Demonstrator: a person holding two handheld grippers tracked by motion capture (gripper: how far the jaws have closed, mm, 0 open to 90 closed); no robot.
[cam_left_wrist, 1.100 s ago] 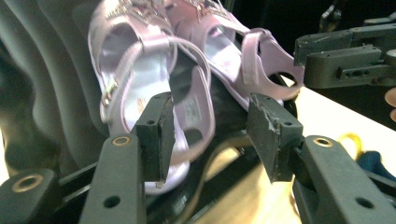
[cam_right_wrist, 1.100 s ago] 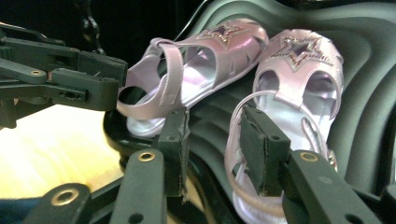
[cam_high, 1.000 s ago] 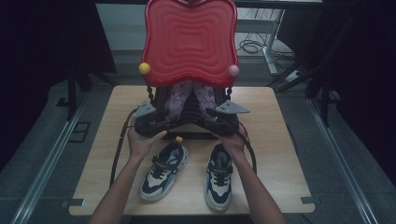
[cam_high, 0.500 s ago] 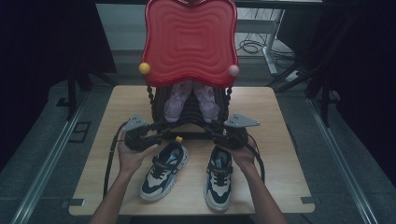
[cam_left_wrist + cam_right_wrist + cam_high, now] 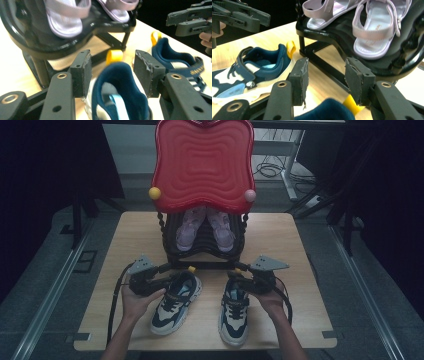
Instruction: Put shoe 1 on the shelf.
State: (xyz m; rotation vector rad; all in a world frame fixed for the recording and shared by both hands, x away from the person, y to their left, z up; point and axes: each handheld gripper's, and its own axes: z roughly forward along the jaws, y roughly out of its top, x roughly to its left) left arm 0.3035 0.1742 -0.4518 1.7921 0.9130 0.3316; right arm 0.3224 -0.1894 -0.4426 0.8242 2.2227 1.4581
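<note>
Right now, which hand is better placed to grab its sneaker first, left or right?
Left, probably. The left gripper already has the left sneaker's heel collar between its open pads. The right gripper sits above the right sneaker's heel, jaws open, the collar still below them.

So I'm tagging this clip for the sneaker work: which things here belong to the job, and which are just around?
In the job:
- left sneaker, its heel between the open left gripper
- right sneaker, at the open right gripper

Just around:
- lilac sandals on the black rack
- red tray standing behind
- wooden table
</note>
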